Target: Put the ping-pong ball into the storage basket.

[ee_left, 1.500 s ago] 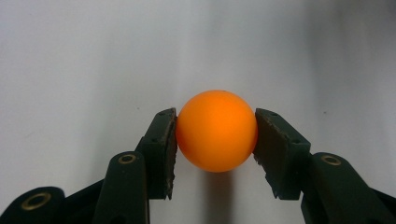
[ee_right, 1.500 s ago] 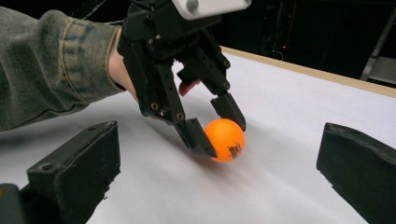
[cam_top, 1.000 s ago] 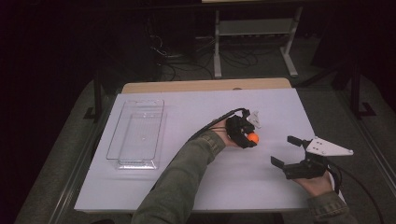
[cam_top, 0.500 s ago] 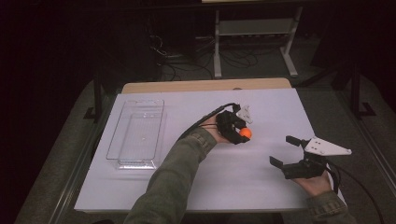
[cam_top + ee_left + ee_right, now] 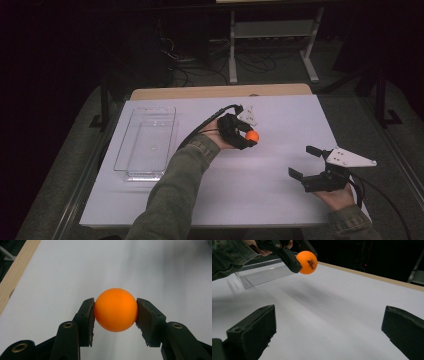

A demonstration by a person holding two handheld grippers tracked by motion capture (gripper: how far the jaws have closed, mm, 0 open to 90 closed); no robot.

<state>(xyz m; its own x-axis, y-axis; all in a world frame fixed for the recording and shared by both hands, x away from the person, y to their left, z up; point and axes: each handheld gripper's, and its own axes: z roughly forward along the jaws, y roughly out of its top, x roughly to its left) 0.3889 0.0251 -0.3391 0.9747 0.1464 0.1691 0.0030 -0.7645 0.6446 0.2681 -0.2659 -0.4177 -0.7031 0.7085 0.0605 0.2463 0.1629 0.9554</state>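
A white surface (image 5: 280, 125) stands in a dark room, a clear plastic tray (image 5: 146, 142) at its left. The left hand-held gripper (image 5: 248, 137) clamps an orange ping-pong ball (image 5: 116, 309) above the surface's middle; round, the ball has no long axis. The right hand-held gripper (image 5: 306, 162) rests with jaws wide apart.

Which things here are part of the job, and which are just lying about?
In the job:
- orange ball, clamped in the left gripper, off the table
- clear tray, empty, probably where the ball goes
- right gripper, open and empty, resting on the white table

Lying about:
- metal shelf frame behind the table
- cables on the floor
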